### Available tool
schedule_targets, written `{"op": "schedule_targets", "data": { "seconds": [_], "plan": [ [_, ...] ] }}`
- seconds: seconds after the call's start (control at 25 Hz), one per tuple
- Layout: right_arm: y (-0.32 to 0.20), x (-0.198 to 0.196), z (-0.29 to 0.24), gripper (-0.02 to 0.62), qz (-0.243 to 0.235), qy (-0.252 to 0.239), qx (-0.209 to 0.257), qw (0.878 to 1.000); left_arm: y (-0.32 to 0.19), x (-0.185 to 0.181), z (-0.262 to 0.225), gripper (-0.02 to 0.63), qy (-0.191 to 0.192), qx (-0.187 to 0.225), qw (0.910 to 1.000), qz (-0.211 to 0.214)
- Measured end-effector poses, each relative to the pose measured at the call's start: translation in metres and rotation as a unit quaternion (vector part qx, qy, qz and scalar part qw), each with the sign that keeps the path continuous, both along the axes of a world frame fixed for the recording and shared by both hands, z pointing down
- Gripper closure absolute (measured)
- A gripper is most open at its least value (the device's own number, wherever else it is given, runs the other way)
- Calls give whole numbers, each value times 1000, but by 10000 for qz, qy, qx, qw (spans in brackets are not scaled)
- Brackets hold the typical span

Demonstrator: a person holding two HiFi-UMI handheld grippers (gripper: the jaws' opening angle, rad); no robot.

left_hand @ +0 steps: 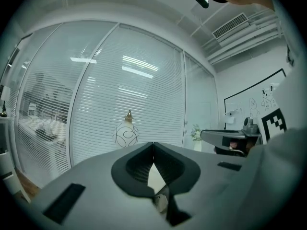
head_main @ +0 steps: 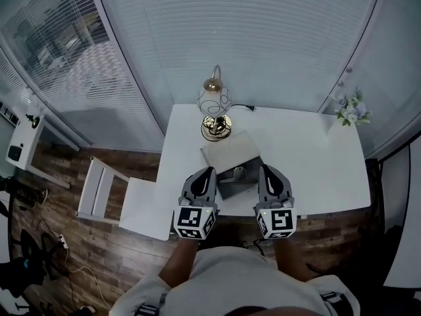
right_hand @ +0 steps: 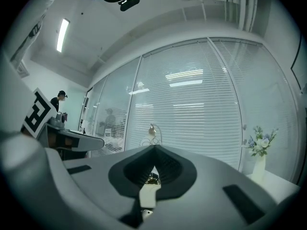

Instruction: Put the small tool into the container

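Both tongs hover at lower middle of the head view, left tongs [head_main: 206,170] and right tongs [head_main: 266,168] each pressed together on nothing, flanking the open grey container [head_main: 233,185] on the white tabletop [head_main: 316,163]. A small pale thing [head_main: 238,172] shows inside its far edge, perhaps the small tool, too tiny to call. Any reach here should stay clear of the raised lid [head_main: 229,151].

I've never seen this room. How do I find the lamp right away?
Look for the white table standing against the window blinds. On its far edge, toward the left, stands the lamp, just behind the grey box. It is the only thing with a round white shade covered in dark swirly lines and a shiny gold foot; the flowers are away in the far right corner.
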State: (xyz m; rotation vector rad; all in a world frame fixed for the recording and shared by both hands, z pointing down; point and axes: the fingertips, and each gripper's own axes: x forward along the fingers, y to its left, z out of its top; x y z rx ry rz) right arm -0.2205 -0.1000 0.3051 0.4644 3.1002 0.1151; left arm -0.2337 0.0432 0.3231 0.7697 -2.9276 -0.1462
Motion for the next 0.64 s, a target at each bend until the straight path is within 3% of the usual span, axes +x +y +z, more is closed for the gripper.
{"op": "schedule_targets", "data": {
  "seconds": [0.64],
  "plan": [
    [1, 2, -1, 569, -68, -9, 5, 10000, 3, 4, -3, 581, -32, 63, 10000, -60]
  ]
}}
